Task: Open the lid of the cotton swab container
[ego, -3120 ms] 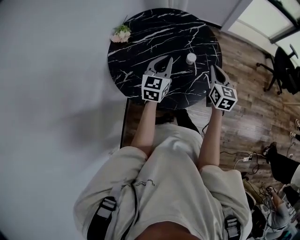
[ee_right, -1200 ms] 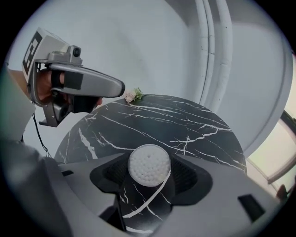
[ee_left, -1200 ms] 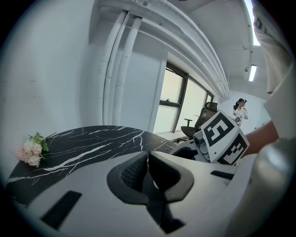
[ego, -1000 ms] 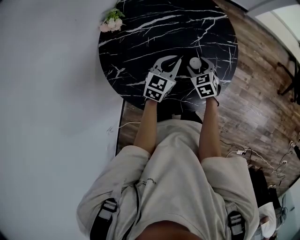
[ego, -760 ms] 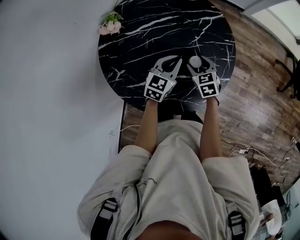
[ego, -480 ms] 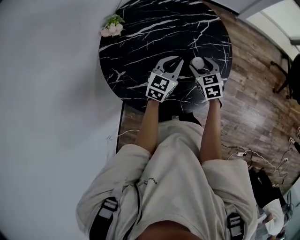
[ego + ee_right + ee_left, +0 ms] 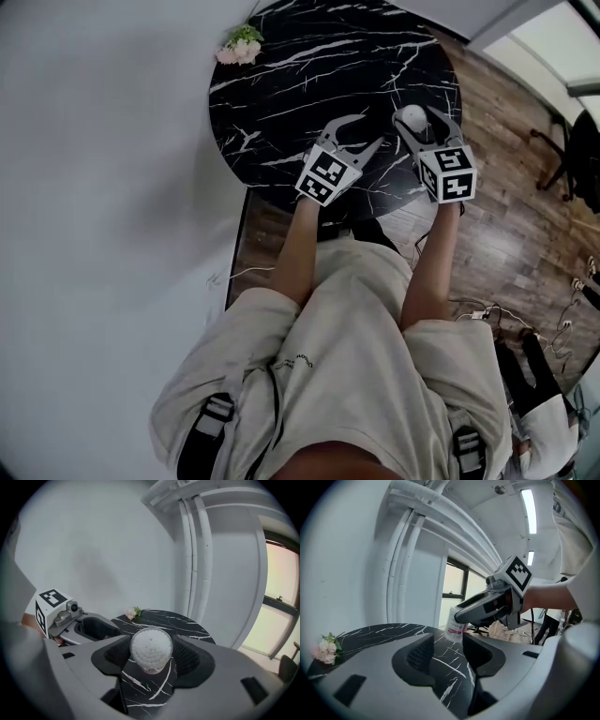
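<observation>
Right claw (image 7: pixel 417 120) pinches the cotton swab container (image 7: pixel 151 648) by its sides, lid closed, over the desk (image 7: pixel 309 66). Left claw (image 7: pixel 368 131) has just been opening: spread, empty, beside it.

Person wears a pale beige short-sleeved top (image 7: pixel 319 375) with a small dark print on the front. Black straps (image 7: pixel 208 424) with grey buckles sit at both hips. Left gripper (image 7: pixel 368 131) and right gripper (image 7: pixel 414 117) have grey curved jaws and black ribbed pads (image 7: pixel 419 653). Each carries a white cube (image 7: pixel 328 175) printed with black square markers.
</observation>
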Demonstrator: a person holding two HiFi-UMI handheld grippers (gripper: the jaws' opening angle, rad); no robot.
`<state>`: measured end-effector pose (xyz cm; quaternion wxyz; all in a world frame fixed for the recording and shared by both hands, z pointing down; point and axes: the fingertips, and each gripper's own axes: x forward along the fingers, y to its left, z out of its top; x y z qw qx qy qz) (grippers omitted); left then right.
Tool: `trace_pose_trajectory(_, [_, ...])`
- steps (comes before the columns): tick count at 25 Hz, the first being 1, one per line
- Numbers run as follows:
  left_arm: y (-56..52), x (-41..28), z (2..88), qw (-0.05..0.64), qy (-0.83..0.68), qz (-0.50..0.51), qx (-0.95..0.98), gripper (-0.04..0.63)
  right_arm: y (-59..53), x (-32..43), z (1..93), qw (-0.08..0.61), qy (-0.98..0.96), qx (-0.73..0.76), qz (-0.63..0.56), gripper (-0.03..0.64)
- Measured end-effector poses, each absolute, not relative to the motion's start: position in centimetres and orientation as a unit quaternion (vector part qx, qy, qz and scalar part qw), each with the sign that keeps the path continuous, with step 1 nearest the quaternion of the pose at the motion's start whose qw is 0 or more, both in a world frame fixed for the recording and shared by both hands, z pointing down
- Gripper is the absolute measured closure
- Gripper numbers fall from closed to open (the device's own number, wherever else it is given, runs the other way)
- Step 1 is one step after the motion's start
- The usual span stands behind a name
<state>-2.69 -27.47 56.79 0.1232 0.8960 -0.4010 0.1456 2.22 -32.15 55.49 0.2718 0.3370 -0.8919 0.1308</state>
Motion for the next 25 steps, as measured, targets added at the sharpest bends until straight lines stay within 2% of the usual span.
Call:
trace_pose_trajectory(5, [-24.4,-1.4,54.9,0.097,-0.373,0.144,0.911,0.333,-28.7,1.3,52.2,0.218,-0.904,0.338,0.146,0.327])
trace_pose_trajectory(9, [-22.7,-1.3,53.7,0.088,-0.377,0.130,0.913,0.301,-26.7,0.5,49.8,0.177,-0.909,0.344,0.152,0.327])
trace_pose_trajectory(18, [-19.4,-0.9,52.1,0.059,-0.356,0.128,0.924,0.284,-22.1,0.0,46.1,0.150,-0.921,0.335,0.132,0.327])
trace_pose_trajectory(25, [-19.0,0.0,50.2,0.038,-0.343,0.132,0.929,0.279,-20.1,-1.5,44.8,0.172,-0.934,0.291,0.112,0.327])
